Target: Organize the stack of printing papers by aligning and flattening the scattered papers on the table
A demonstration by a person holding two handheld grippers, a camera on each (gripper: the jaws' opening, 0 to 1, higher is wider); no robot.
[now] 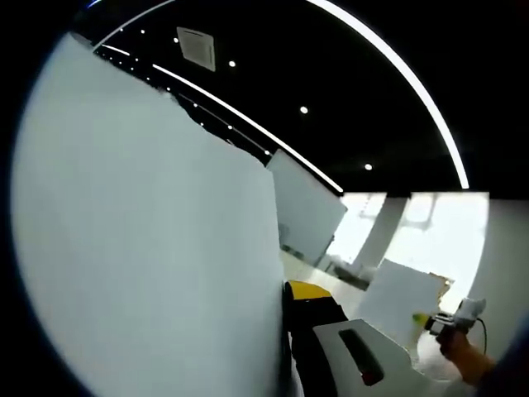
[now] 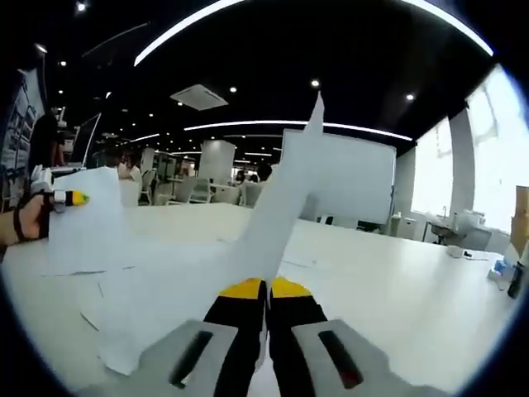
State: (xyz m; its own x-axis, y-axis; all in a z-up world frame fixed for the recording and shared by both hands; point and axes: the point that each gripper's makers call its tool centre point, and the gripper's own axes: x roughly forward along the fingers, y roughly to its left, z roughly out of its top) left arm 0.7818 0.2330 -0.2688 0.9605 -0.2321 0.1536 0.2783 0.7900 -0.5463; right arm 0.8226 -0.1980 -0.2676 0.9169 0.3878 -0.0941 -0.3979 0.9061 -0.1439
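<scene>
the papers (image 2: pixel 178 281) lie scattered on the table (image 2: pixel 388 281), one sheet (image 2: pixel 285 194) lifted on edge toward twelve o'clock, pinched by the right gripper (image 2: pixel 267 289), probably to square it. the left gripper (image 1: pixel 291 299) clamps another sheet (image 1: pixel 140 248) at nine o'clock.

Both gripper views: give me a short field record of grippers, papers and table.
left gripper: shut on a sheet of paper, held upright
right gripper: shut on another sheet, lifted off the table
loose papers: scattered flat, unaligned
table: white, long
state: papers not yet stacked
</scene>
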